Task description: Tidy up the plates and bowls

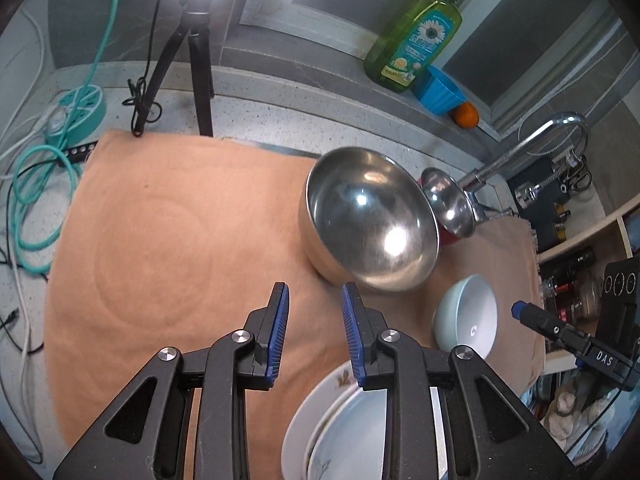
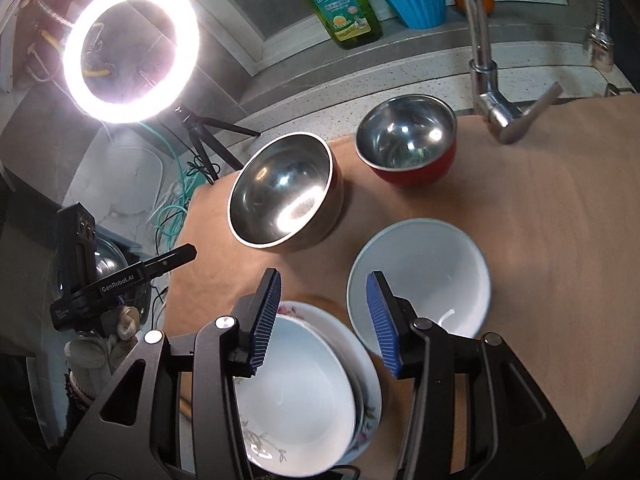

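Note:
On the orange cloth stand a large steel bowl, a smaller steel bowl with a red outside, a pale blue-white bowl and a white bowl stacked on floral plates. My left gripper is open and empty, hovering just short of the large steel bowl, above the plate stack. My right gripper is open and empty, hovering over the gap between the plate stack and the pale bowl. The left gripper also shows in the right wrist view, and the right gripper's tip in the left wrist view.
A faucet rises at the back right. A green soap bottle, blue cup and an orange sit on the ledge. A ring light on a tripod and cables lie at the left.

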Demonstrator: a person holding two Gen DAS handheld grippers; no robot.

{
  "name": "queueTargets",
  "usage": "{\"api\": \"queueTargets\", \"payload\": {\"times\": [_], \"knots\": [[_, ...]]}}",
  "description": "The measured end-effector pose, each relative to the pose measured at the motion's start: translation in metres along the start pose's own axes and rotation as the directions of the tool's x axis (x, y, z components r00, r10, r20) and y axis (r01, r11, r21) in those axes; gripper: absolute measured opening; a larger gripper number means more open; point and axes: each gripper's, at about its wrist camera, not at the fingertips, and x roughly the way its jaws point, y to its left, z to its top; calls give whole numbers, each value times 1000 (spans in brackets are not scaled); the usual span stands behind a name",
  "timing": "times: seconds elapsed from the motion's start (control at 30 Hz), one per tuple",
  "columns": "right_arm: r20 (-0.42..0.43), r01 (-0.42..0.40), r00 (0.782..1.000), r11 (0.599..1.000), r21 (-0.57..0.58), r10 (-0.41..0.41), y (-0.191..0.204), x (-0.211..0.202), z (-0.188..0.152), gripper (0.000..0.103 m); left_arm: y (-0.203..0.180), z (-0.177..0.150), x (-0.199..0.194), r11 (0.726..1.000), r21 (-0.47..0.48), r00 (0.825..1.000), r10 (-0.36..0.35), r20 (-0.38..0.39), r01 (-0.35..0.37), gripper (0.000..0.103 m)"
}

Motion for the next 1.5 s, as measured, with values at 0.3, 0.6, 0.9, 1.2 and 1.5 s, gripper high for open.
{"api": "queueTargets", "payload": {"times": [0.3, 0.6, 0.9, 1.2, 1.5], "knots": [[-40, -3, 999, 1000, 19, 4, 0, 46, 37, 46, 15, 30, 31, 998, -66, 1000, 15, -23, -17, 26], [-71, 2, 997, 999, 49, 1, -3, 88, 61, 46, 23, 41, 48, 995, -98, 999, 3, -47, -7, 26], [-83, 9, 997, 998, 60, -4, -8, 109, 70, 46, 23, 47, 55, 995, -96, 998, -5, -59, -1, 26], [-118, 28, 993, 999, 38, -24, -4, 126, 73, 24, 20, 50, 63, 997, -74, 997, -10, -71, 5, 15], [-120, 46, 992, 998, 35, -41, -6, 129, 75, 18, 14, 51, 62, 999, -49, 997, -11, -74, 7, 12]]}}
